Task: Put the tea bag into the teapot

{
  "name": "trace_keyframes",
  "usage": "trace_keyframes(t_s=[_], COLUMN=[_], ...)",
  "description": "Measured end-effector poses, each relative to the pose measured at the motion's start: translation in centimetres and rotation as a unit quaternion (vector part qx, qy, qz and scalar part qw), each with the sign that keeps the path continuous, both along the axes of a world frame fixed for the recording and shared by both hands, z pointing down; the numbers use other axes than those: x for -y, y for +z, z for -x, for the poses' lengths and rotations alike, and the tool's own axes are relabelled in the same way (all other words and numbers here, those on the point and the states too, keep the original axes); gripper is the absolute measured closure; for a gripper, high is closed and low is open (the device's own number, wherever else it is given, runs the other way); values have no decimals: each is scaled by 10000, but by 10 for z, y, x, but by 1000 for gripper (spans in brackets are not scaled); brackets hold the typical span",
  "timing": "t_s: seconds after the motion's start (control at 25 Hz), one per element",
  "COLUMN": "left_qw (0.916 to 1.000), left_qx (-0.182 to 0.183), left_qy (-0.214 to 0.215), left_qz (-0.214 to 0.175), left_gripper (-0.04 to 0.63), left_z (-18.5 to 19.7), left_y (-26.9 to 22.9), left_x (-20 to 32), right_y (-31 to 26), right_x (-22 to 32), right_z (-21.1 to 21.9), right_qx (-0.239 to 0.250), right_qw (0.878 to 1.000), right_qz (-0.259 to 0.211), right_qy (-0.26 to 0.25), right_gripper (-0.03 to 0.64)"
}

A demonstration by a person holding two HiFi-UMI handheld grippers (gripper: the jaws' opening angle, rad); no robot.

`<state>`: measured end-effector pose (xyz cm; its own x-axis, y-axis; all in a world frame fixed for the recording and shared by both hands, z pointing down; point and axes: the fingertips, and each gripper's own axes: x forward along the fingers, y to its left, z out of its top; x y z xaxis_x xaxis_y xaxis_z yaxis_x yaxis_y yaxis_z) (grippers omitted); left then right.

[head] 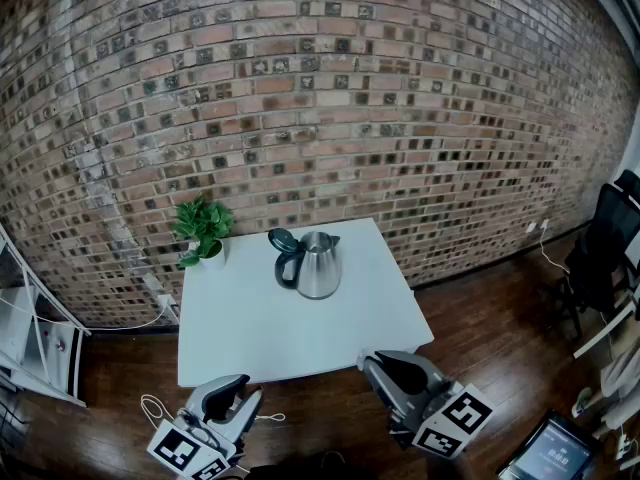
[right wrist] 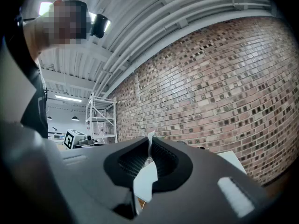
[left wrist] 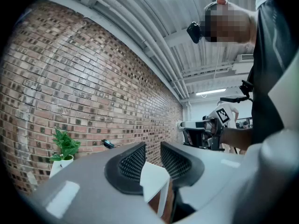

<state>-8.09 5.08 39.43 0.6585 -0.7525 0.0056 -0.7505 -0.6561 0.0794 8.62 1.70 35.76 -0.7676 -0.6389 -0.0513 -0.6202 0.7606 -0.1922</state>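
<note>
A steel teapot (head: 318,265) with its dark lid flipped open stands at the back middle of the white table (head: 250,338); its lid tip (left wrist: 108,143) also shows in the left gripper view. My right gripper (head: 388,366) hovers off the table's front right corner, shut on a white paper tea bag (right wrist: 145,178) that hangs between its jaws (right wrist: 150,147). My left gripper (head: 236,384) is below the table's front left edge. It (left wrist: 153,149) is open and holds nothing; only the table corner shows through the gap.
A potted green plant (head: 203,230) sits on the table's back left corner. A brick wall (head: 320,98) runs behind. A white shelf unit (head: 30,338) stands at the left, a black chair (head: 610,248) at the right, a cable (head: 160,408) on the wooden floor.
</note>
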Motion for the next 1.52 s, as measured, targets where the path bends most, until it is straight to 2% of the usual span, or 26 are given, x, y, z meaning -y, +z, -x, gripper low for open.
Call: trace_keyframes(t_s=[0.2,0.48,0.68,0.84,1.04,1.28,1.52], left_qw=[9999,9999,9999,9998,9993,9984,9962], left_qx=[-48,-114,-90,-219,-313,-250,-295], left_qy=[-59,53,58,-31,-30,-343,-744], left_qz=[67,72,23,-9,180,367,336], left_gripper=[494,494,494,494,494,494,494], left_z=[-8,7,39,67,80,82,78], left_y=[-3,-1,-6,-9,0,13,3], left_x=[45,106,152,183,209,240,258], right_y=[-1,-2,-2,-3,-1,8,23], right_x=[51,114,161,196,229,274,329], right_z=[-8,9,29,44,51,41,37], right_qx=[39,-30,-197,-263,-431,-395,-526], right_qw=[10000,9999,9991,9982,9969,9961,9961], right_qz=[49,20,65,106,191,353,527], right_qy=[-2,136,368,528,625,705,479], right_gripper=[594,594,594,594,594,594,594])
